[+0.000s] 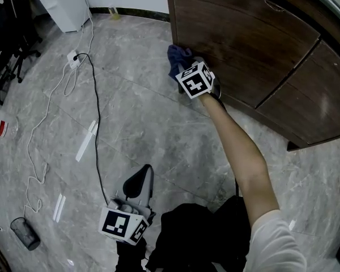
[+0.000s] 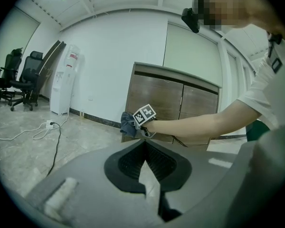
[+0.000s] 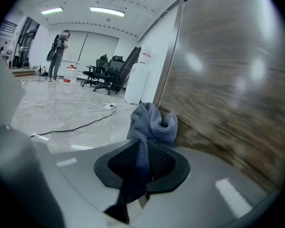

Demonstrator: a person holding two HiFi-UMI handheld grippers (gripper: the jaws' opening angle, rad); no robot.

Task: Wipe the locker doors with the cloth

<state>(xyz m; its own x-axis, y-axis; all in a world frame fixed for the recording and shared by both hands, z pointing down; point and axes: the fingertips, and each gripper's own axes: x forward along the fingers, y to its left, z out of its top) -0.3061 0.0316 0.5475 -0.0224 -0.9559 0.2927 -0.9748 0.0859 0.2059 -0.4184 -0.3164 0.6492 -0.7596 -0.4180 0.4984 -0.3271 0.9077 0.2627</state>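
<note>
Locker doors point(image 1: 243, 50) bar the way ahead; cable point(image 1: 96, 118) crosses open floor point(image 1: 153, 135)

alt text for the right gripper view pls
The right gripper holds a bunched blue-grey cloth between its jaws, against a dark wood locker door on the right. To the left, a pale marble floor with loose cables runs back to office chairs and a distant standing person.

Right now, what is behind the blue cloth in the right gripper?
The brown locker door; the cloth lies against it near its left edge. The patch of door under the cloth is covered and cannot be seen.
</note>
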